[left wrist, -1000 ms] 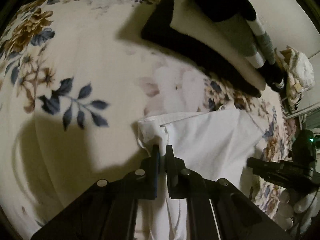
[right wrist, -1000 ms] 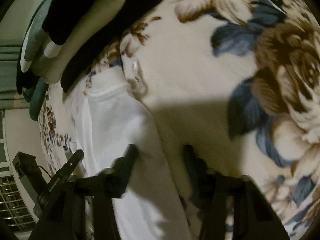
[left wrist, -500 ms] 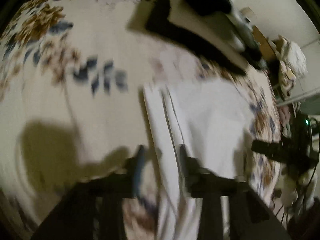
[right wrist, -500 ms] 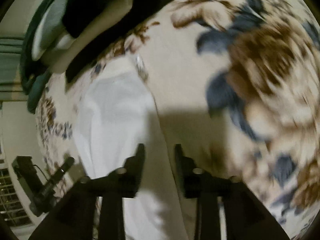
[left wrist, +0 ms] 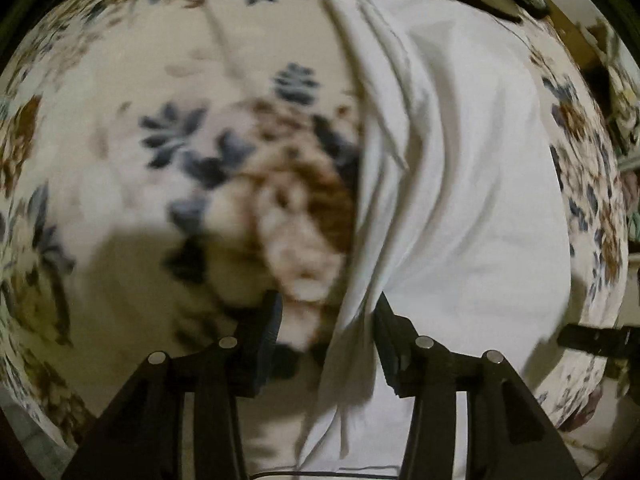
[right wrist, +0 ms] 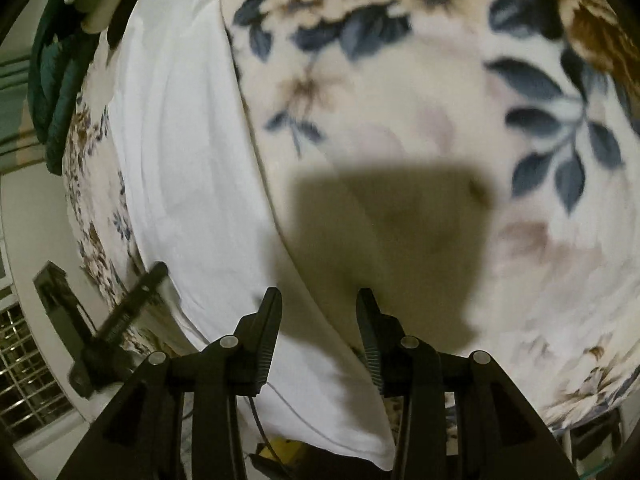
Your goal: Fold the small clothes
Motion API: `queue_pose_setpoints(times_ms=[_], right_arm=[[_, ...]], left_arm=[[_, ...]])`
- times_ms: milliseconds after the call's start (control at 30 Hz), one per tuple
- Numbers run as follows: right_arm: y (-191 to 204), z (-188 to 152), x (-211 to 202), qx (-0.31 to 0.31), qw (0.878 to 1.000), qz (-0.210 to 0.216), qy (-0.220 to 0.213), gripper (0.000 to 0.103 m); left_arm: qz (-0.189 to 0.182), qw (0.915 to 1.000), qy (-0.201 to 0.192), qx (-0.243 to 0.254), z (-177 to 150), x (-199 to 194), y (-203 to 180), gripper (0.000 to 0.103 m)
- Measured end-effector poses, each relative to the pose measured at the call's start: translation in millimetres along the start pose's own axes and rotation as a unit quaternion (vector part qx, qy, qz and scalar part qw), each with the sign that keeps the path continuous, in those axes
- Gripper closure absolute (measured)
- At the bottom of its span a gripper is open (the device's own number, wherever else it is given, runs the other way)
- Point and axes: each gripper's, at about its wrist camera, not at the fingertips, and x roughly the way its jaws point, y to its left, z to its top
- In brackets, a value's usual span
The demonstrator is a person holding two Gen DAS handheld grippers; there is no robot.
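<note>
A white garment lies spread on a floral blanket, its long axis running away from both cameras toward the far edge of the bed. In the left wrist view its left side is bunched into lengthwise folds, and the near end passes between the fingers of the left gripper, which stand apart; the cloth touches the right-hand finger but is not pinched. That view is blurred, so the seams are hard to read. The right gripper also has its fingers apart, straddling the garment's right edge over the blanket. The near hem is cut off behind the gripper bodies. A pile of dark clothes at the far end is only partly visible
</note>
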Motion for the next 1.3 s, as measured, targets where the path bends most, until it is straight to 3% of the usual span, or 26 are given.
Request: queue_pose_setpoints(times_ms=[167, 300, 433, 533, 667, 767, 833, 933, 1067, 1167, 1300], right_arm=[[0.8, -13.1, 0.8, -0.012, 1.0, -0.007, 0.001, 0.062], [-8.0, -33.6, 1.8, -0.017, 0.999, -0.008, 0.027, 0.062], [-24.9, -69.0, 21.9, -0.011, 0.997, -0.017, 0.071, 0.062], [-37.1, -97.3, 42.3, -0.005, 0.994, -0.024, 0.107, 0.062], [-40.7, -126.0, 67.5, -0.016, 0.989, -0.04, 0.143, 0.062], [-39.0, -134.9, 77.7, -0.02, 0.985, -0.07, 0.159, 0.062], [-34.1, -130.8, 71.3, -0.017, 0.987, -0.056, 0.152, 0.062], [-17.1, -108.1, 43.5, -0.023, 0.992, -0.034, 0.12, 0.062], [21.0, -50.2, -1.9, -0.043, 0.997, -0.009, 0.057, 0.061], [50.1, 5.1, -28.8, -0.059, 0.998, 0.004, 0.004, 0.054], [74.8, 84.4, -47.7, -0.065, 0.996, -0.002, -0.056, 0.053]], left_arm=[[0.036, 0.9993, -0.006, 0.005, -12.4, -20.0, 11.2, 0.061], [0.01, 0.9998, 0.011, -0.01, -48.2, -37.6, 29.0, 0.061], [-0.017, 0.9976, 0.064, -0.022, -104.4, -30.5, 35.8, 0.061], [-0.014, 0.9939, 0.108, -0.017, -146.1, -12.6, 33.6, 0.061], [0.037, 0.9888, 0.145, 0.002, -183.7, 12.9, 35.2, 0.06], [0.041, 0.9878, 0.148, -0.023, -191.5, 12.5, 46.6, 0.06], [0.033, 0.9907, 0.128, -0.035, -178.5, -6.2, 46.1, 0.061], [-0.003, 0.9968, 0.066, -0.045, -133.5, -40.7, 38.4, 0.061], [-0.071, 0.9952, -0.02, -0.065, -44.0, -66.5, 25.5, 0.056], [-0.099, 0.9909, -0.067, -0.061, 35.1, -57.4, 15.1, 0.054], [-0.122, 0.9877, -0.066, -0.072, 136.3, -6.2, 2.8, 0.052]])
